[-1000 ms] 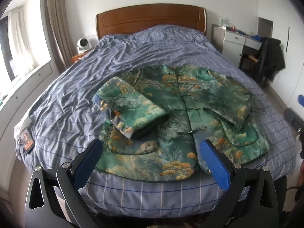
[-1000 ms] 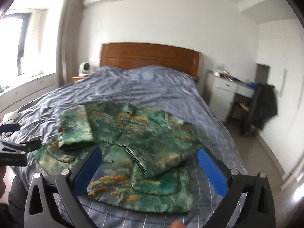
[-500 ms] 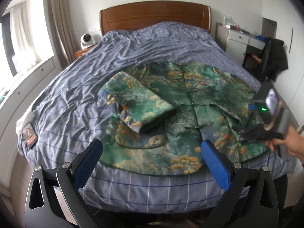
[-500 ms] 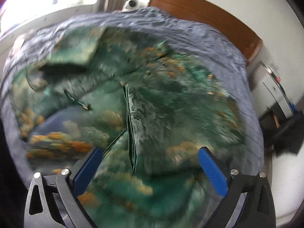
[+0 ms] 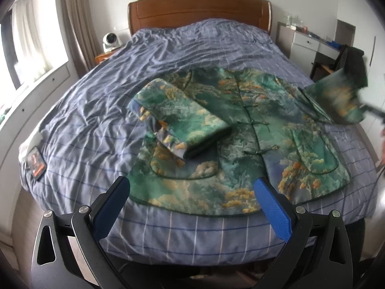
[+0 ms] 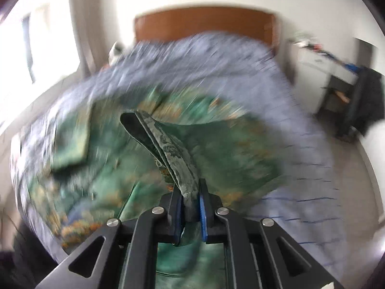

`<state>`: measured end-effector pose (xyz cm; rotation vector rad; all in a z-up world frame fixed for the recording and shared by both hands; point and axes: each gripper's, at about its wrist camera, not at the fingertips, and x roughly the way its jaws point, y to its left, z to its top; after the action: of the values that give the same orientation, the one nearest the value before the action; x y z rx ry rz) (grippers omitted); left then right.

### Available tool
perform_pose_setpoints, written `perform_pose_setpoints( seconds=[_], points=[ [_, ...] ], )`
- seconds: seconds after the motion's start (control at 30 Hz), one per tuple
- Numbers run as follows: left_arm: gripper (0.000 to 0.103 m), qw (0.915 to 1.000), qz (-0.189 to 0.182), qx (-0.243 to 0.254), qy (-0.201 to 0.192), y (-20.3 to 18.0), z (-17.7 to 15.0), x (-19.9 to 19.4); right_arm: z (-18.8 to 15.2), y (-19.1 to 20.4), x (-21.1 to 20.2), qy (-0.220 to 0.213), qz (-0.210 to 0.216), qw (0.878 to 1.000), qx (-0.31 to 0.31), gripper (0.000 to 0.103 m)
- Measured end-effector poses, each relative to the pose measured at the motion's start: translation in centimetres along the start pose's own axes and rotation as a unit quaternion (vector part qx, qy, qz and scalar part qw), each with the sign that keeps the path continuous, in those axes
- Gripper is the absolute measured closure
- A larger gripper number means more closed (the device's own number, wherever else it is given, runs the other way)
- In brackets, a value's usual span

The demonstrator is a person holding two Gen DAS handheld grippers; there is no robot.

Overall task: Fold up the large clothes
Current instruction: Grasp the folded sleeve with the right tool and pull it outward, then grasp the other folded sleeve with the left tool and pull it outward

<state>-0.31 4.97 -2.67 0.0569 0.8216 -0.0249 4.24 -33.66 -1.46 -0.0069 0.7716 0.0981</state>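
Note:
A green jacket with orange cloud print lies face up on the blue checked bed. Its left sleeve is folded across the chest. Its right sleeve hangs blurred in the air at the right edge of the left wrist view. In the right wrist view my right gripper has its jaws closing, with the cuff of that sleeve pinched between the pads and standing up over the jacket. My left gripper hovers open over the jacket's hem near the bed's front edge, with nothing between its fingers.
A wooden headboard stands at the back. A white fan sits on a nightstand to the left. At the right are a white desk and a dark coat on a chair. A dark card lies at the bed's left edge.
My right gripper swung down onto the jacket's right sleeve, went from wide open to clamped on the cuff, and raised it off the bed. The left gripper stayed where it was.

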Motion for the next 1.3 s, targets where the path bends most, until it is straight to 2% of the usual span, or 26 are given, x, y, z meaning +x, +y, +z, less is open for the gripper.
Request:
perform_pose_setpoints(
  seconds=[0.07, 0.13, 0.27, 0.37, 0.43, 0.5, 0.6, 0.67, 0.73, 0.87, 0.97, 1.07, 1.1, 1.13, 1.17, 1.2, 1.23, 1.3],
  points=[
    [0.000, 0.9999, -0.007, 0.007, -0.006, -0.1, 0.5, 0.2, 0.9, -3.7, -3.9, -0.043, -0.033, 0.998, 0.042, 0.091],
    [0.000, 0.9996, -0.025, 0.011, -0.008, -0.1, 1.2, 0.6, 1.2, -7.1, -6.2, -0.064, -0.068, 0.993, 0.075, 0.091],
    [0.000, 0.9972, -0.064, 0.037, -0.005, 0.0, 2.7, 1.7, -0.3, -14.4, -7.0, -0.054, -0.128, 0.981, 0.137, 0.091],
    [0.000, 0.9954, -0.070, 0.065, -0.011, 0.2, 3.6, 2.4, -2.4, -18.5, -5.9, -0.032, -0.160, 0.971, 0.175, 0.090],
    [0.000, 0.9949, -0.067, 0.075, -0.012, 0.7, 4.2, 2.8, -4.2, -21.1, -5.0, -0.013, -0.179, 0.962, 0.206, 0.082],
    [0.000, 0.9946, -0.065, 0.081, -0.011, 1.5, 4.8, 3.5, -6.2, -23.1, -4.6, 0.004, -0.205, 0.950, 0.236, 0.063],
    [0.000, 0.9938, -0.046, 0.100, -0.014, 2.7, 5.4, 4.9, -9.1, -24.7, -4.7, 0.013, -0.241, 0.934, 0.265, 0.059],
    [0.000, 0.9909, -0.029, 0.131, -0.010, 3.0, 5.6, 6.4, -10.2, -24.6, -5.5, 0.020, -0.253, 0.928, 0.273, 0.059],
    [0.000, 0.9852, -0.020, 0.170, 0.003, 2.9, 5.5, 8.4, -11.1, -22.8, -6.6, 0.011, -0.247, 0.931, 0.268, 0.059],
    [0.000, 0.9657, -0.036, 0.254, 0.044, 1.0, 4.9, 13.5, -11.5, -16.7, -7.4, 0.004, -0.221, 0.950, 0.219, 0.051],
    [0.000, 0.9491, -0.050, 0.304, 0.066, -1.1, 4.2, 17.2, -12.0, -11.5, -7.2, 0.003, -0.189, 0.965, 0.184, 0.050],
    [0.003, 0.9381, -0.045, 0.334, 0.080, -2.2, 3.7, 20.7, -11.8, -7.8, -6.5, 0.006, -0.154, 0.971, 0.181, 0.050],
    [0.009, 0.9371, -0.043, 0.336, 0.087, -2.3, 3.6, 21.7, -11.7, -6.4, -6.3, 0.005, -0.133, 0.974, 0.185, 0.050],
    [0.029, 0.9365, -0.045, 0.334, 0.097, -2.2, 3.6, 22.5, -11.4, -5.4, -6.2, 0.004, -0.122, 0.975, 0.185, 0.050],
    [0.054, 0.9381, -0.061, 0.322, 0.112, -1.7, 3.7, 23.3, -11.1, -4.5, -6.2, 0.002, -0.111, 0.977, 0.184, 0.050],
    [0.069, 0.9419, -0.068, 0.308, 0.115, -1.3, 3.9, 23.5, -10.7, -3.2, -6.3, -0.002, -0.099, 0.979, 0.179, 0.050],
    [0.090, 0.9457, -0.066, 0.297, 0.114, -0.9, 4.1, 23.4, -10.5, -2.4, -6.6, -0.006, -0.095, 0.980, 0.174, 0.050],
    [0.092, 0.9560, -0.078, 0.261, 0.108, 0.6, 5.1, 22.4, -9.8, -0.5, -7.3, -0.020, -0.092, 0.983, 0.155, 0.050]
  ],
)
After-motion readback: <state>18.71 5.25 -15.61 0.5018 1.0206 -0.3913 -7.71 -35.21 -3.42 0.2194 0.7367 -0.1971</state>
